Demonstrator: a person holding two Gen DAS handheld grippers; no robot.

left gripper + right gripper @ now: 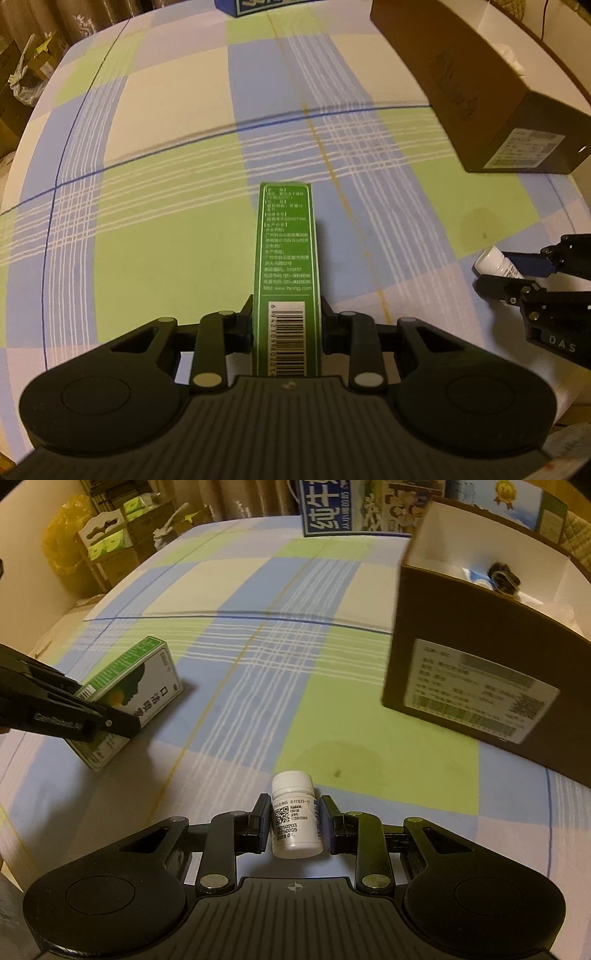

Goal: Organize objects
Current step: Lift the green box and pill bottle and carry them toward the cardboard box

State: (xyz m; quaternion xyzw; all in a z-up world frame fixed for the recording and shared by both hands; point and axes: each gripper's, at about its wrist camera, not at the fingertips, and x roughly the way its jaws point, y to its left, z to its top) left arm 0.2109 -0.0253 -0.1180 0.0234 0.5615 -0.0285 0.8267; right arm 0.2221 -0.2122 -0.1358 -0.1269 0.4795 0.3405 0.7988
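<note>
A green medicine box (286, 254) stands on its narrow side, barcode end toward the camera, and my left gripper (286, 317) is shut on its near end. The right wrist view shows that box (144, 675) at left, white face showing, in the left gripper (110, 720). My right gripper (294, 823) is shut on a small white pill bottle (293, 812), cap pointing forward, low over the cloth. From the left wrist view the bottle (491, 260) and right gripper (506, 275) sit at the right edge. An open brown cardboard box (461, 646) stands ahead right.
A checked green, blue and white cloth (166, 221) covers the table. The brown box (461, 85) holds a dark object (502, 578) and white items. A blue printed carton (325, 506) stands at the far edge. Cartons and a yellow bag (66, 542) lie beyond the left edge.
</note>
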